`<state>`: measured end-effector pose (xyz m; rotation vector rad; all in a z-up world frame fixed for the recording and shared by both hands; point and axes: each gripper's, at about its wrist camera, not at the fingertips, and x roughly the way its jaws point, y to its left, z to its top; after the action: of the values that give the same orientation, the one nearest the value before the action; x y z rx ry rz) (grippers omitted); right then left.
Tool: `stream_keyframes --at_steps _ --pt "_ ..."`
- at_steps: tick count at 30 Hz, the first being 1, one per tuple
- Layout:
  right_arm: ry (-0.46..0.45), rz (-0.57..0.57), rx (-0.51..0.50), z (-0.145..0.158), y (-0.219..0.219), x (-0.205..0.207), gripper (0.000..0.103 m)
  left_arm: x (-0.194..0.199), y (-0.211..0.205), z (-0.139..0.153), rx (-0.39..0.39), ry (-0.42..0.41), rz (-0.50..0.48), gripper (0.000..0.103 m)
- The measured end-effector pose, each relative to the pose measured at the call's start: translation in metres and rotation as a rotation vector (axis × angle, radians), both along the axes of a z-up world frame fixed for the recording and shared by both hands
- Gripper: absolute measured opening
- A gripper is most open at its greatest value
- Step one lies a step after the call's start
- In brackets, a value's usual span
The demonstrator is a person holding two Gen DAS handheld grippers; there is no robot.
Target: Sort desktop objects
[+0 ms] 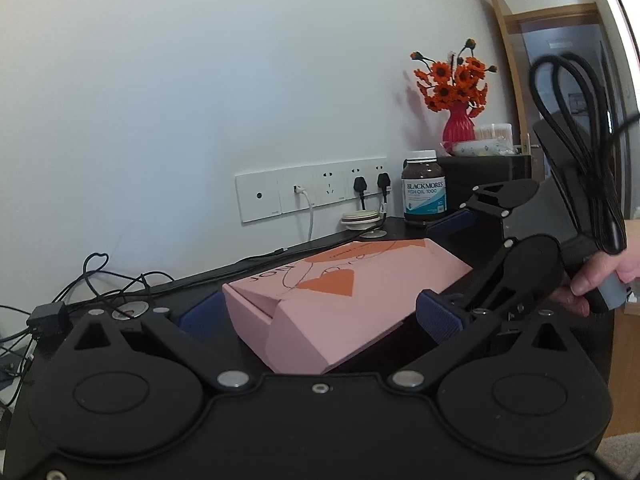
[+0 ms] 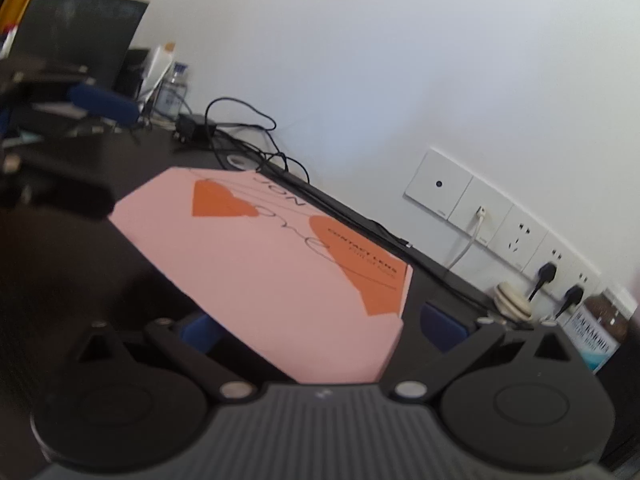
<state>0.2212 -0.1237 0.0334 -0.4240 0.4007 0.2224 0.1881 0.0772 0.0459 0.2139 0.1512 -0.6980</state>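
A pink cardboard box (image 1: pixel 340 300) with orange hearts lies on the black desk (image 1: pixel 400 230). My left gripper (image 1: pixel 320 316) is open, with the box's near end between its fingers. Its left blue pad (image 1: pixel 200 312) sits just beside the box corner, and its right pad is hidden. My right gripper (image 1: pixel 447 269), held by a hand (image 1: pixel 600 272), comes in from the right and straddles the box's other end. In the right wrist view the box (image 2: pixel 280 272) sits inside the open right gripper (image 2: pixel 320 330), with a gap at the right pad (image 2: pixel 444 328). The left gripper's blue pad (image 2: pixel 100 102) shows blurred beyond.
A brown supplement bottle (image 1: pixel 424 192) and a red vase of orange flowers (image 1: pixel 458 128) stand at the back right. Wall sockets (image 1: pixel 312 192) with plugs run behind the desk. Loose cables (image 1: pixel 100 284) lie at the left. A black cable bundle (image 1: pixel 580 120) hangs above the hand.
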Motion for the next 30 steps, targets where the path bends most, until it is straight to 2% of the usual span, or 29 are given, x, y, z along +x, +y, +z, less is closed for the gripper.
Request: stream_keyframes --at_steps 5,8,13,16,20,23,25,30 --pt "0.065 0.006 0.187 0.010 -0.021 0.004 0.102 -0.005 -0.014 -0.004 0.104 0.004 -0.058 0.103" --pt "0.114 0.007 0.303 0.017 -0.033 0.007 0.102 -0.006 -0.027 -0.009 0.182 0.032 -0.101 0.103" --pt "0.214 0.021 0.455 0.024 -0.051 0.018 0.102 -0.004 -0.046 -0.017 0.296 0.034 -0.051 0.103" --pt "0.221 0.032 0.417 0.030 -0.051 0.022 0.102 -0.002 -0.043 -0.016 0.283 0.045 -0.061 0.103" --pt "0.195 0.067 0.307 0.044 -0.041 0.022 0.102 0.003 -0.037 -0.006 0.221 0.071 -0.068 0.103" --pt "0.191 0.105 0.267 0.057 -0.038 0.021 0.102 0.007 -0.032 0.000 0.172 0.085 -0.072 0.103" --pt "0.215 0.129 0.276 0.064 -0.038 0.024 0.102 0.011 -0.028 0.003 0.134 0.099 -0.080 0.103" --pt "0.323 0.122 0.389 0.075 -0.050 0.038 0.102 0.021 -0.014 0.001 0.012 0.159 -0.115 0.103"
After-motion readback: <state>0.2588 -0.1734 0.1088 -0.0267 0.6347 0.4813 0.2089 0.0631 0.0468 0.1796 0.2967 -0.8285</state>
